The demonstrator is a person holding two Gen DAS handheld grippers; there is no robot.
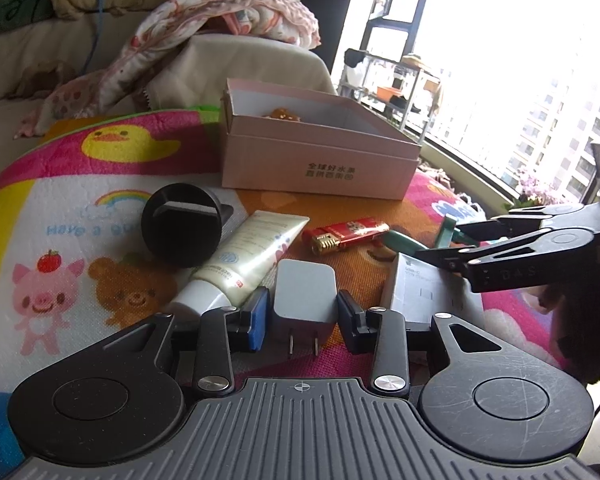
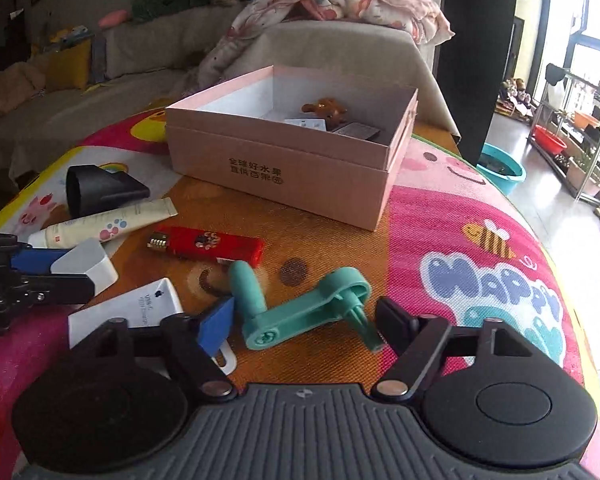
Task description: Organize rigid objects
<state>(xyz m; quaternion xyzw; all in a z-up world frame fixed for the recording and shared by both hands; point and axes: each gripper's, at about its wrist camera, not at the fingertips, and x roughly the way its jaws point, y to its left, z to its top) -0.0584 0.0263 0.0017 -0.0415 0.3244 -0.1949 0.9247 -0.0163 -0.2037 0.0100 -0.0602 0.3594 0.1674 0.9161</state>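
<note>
A white plug adapter point(image 1: 305, 292) sits between the fingers of my left gripper point(image 1: 302, 318), whose jaws are open around it with small gaps; it also shows in the right wrist view point(image 2: 86, 266). My right gripper point(image 2: 310, 326) is open around a teal crank handle point(image 2: 300, 312) lying on the mat. A red lighter point(image 2: 210, 245), a white tube point(image 1: 248, 260), a black nozzle point(image 1: 180, 224) and a white charger box point(image 2: 140, 308) lie nearby. An open pink box point(image 2: 300, 176) stands behind, holding a brown figurine point(image 2: 326, 109) and cards.
Everything rests on a colourful cartoon play mat point(image 2: 480, 248). A coin point(image 2: 293, 272) lies by the lighter. A sofa with a blanket point(image 2: 340, 0) is behind the box. A teal basin point(image 2: 504, 168) and a metal shelf point(image 2: 572, 132) stand at the right.
</note>
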